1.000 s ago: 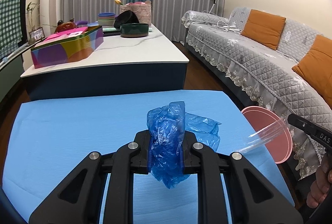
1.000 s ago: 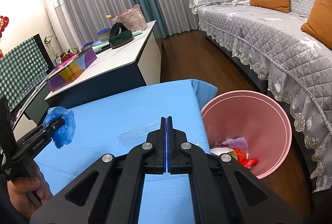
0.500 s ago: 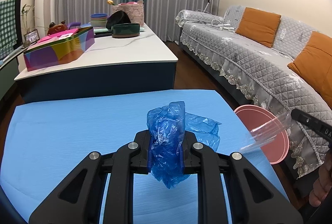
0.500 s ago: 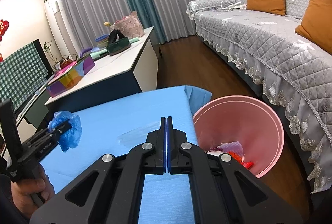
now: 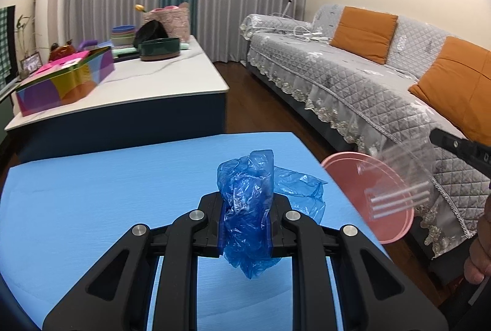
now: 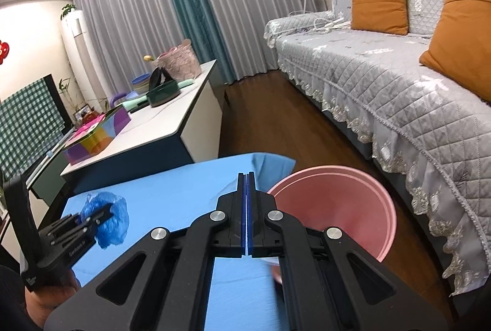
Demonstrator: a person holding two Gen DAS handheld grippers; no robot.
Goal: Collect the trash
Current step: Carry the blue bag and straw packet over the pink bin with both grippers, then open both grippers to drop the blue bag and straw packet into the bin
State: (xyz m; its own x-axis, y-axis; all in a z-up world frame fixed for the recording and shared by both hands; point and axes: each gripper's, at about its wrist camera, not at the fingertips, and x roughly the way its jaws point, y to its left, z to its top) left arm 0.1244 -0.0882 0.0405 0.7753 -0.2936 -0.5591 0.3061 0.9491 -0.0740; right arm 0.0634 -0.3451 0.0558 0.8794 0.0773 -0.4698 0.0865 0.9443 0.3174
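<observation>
Across the last second both views have swung rightward: the pink bin (image 6: 334, 208) now fills more of the right wrist view and sits nearer the middle of the left wrist view, off the right edge of the blue-covered tabletop (image 5: 107, 192). I read that as both hands carrying their loads toward the bin, so the drop looks close but is not yet made.

The grey sofa (image 5: 353, 79) with orange cushions runs behind the bin; the white-topped counter (image 5: 147, 82) beyond the tabletop's far edge holds its box and bowls as before.

The left gripper (image 5: 245, 220) is clamped narrowly on the crumpled blue plastic bag (image 5: 245, 208), unchanged in its hold, over the tabletop's near right part and short of the bin's rim.

The right gripper (image 6: 246, 202) has its jaws pressed fully together. In the left wrist view a clear plastic wrapper (image 5: 399, 177) hangs from its tip, now over the bin's mouth where earlier it only reached the rim. It is transparent and blurred, so just where the pads pinch it I cannot quite tell.

The bin's contents are hidden behind the gripper body here.
</observation>
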